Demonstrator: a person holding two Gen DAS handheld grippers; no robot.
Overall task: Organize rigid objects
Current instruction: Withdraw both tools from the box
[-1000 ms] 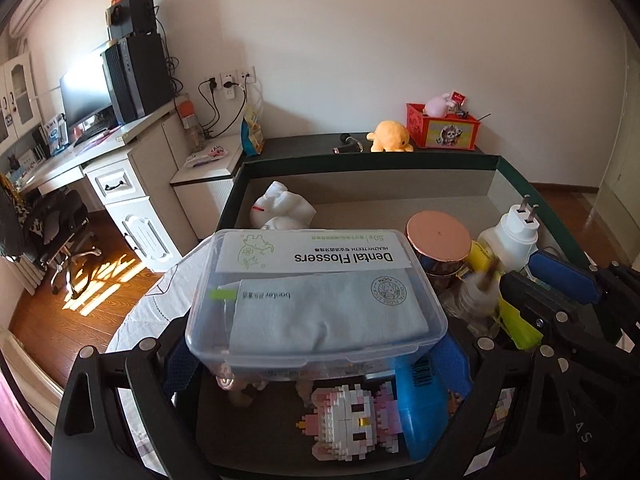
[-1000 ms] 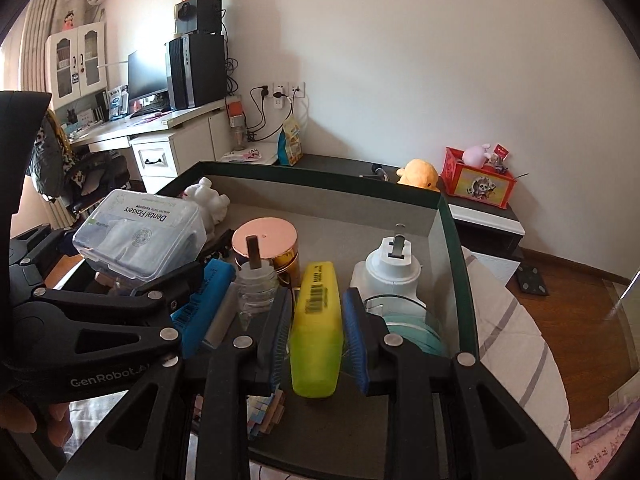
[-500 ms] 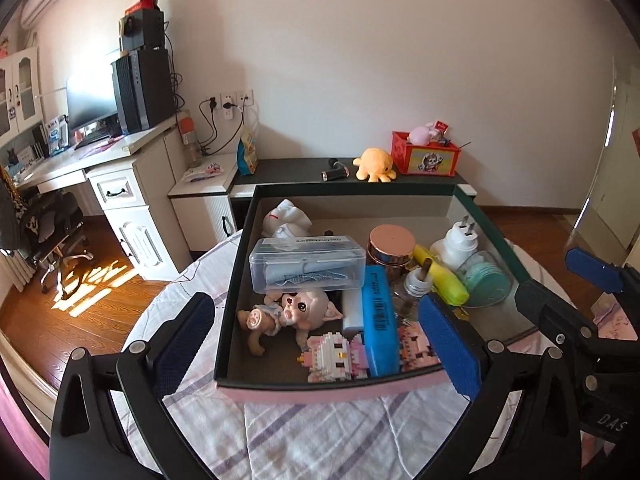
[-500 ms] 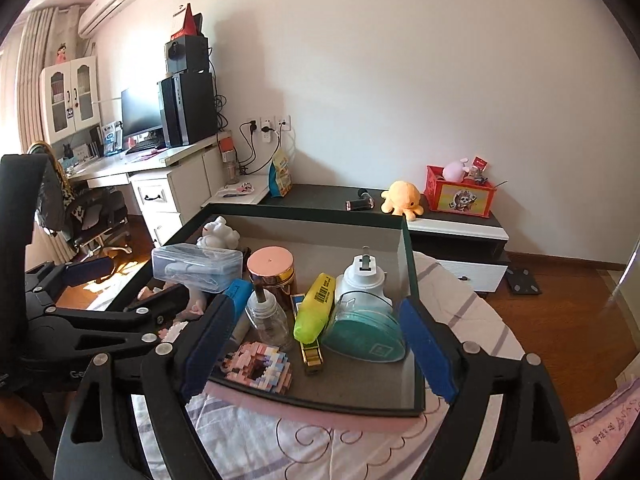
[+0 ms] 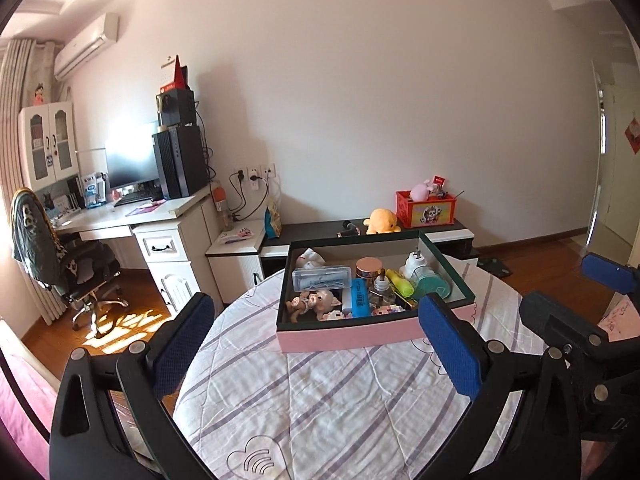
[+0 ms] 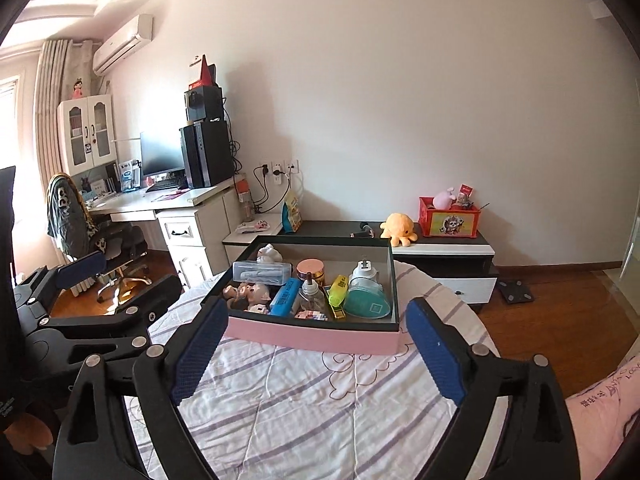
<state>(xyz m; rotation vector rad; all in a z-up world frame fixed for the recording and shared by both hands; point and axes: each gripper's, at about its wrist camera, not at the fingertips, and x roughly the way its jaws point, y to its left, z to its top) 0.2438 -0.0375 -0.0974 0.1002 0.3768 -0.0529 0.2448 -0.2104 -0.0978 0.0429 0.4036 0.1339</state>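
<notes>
A pink box with a dark rim [image 5: 352,338] [image 6: 312,336] sits on a round table with a striped cloth [image 5: 340,400] [image 6: 320,392]. Inside it are a clear floss box [image 5: 322,278] [image 6: 262,272], a pig doll [image 5: 316,302] [image 6: 248,292], a blue case [image 5: 360,300] [image 6: 286,298], a copper-lidded jar [image 5: 369,267] [image 6: 311,268], a yellow tube [image 5: 400,282] [image 6: 337,290], a white plug [image 5: 414,264] [image 6: 364,272] and a teal dish [image 5: 434,288] [image 6: 368,305]. My left gripper [image 5: 316,352] and right gripper [image 6: 316,354] are both open and empty, well back from the box.
A white desk with a computer [image 5: 168,208] and a chair [image 5: 60,264] stand to the left. A low dark cabinet [image 6: 440,248] behind the table holds a yellow plush [image 6: 398,226] and a red crate [image 6: 448,222]. Wood floor surrounds the table.
Both grippers let go, the left of the floss box and the right of the yellow tube, opened wide, and pulled up and back from the box. Both items now lie in the box.
</notes>
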